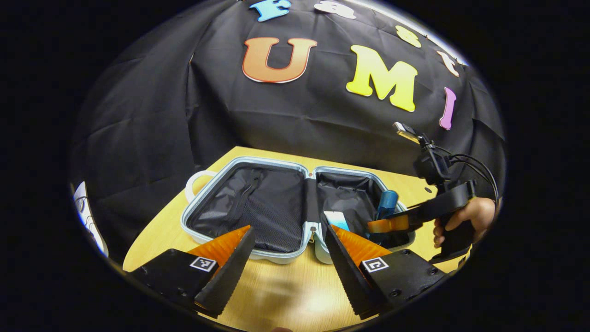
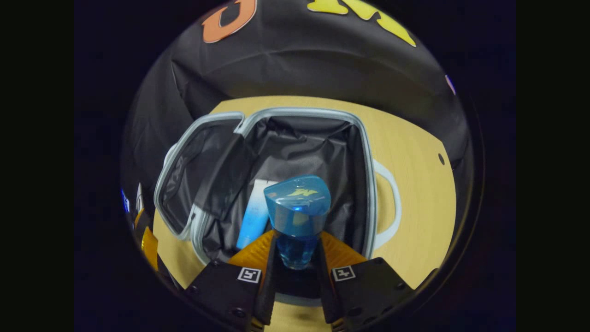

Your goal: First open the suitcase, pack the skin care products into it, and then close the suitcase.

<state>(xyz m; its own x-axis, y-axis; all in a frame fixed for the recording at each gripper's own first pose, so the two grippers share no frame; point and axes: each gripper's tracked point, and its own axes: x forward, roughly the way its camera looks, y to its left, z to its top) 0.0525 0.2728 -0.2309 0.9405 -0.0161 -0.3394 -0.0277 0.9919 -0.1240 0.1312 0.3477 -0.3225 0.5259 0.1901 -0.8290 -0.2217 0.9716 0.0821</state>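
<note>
On the wooden table [image 1: 286, 295], near its far edge: suitcase [image 1: 249, 207] lying open flat, both halves lined in dark fabric, pale rim all round, loop handle at the outer side of each half. Left half bare inside (mesh panel visible). Right half holding a white-and-blue tube [image 2: 254, 214] on the lining near the hinge side. Right gripper [image 2: 296, 258] poised above that right half, fingers pressing from both sides on the neck of a blue bottle [image 2: 297, 207], cap pointing away from the camera. In left gripper view, same bottle [image 1: 386, 205] standing up out of the right half, right gripper [image 1: 392, 224] on it, a hand [image 1: 463, 216] wrapped round its grip. Left gripper [image 1: 288, 244] held off the near edge of the table, fingers spread wide, nothing between them, short of the suitcase.
</note>
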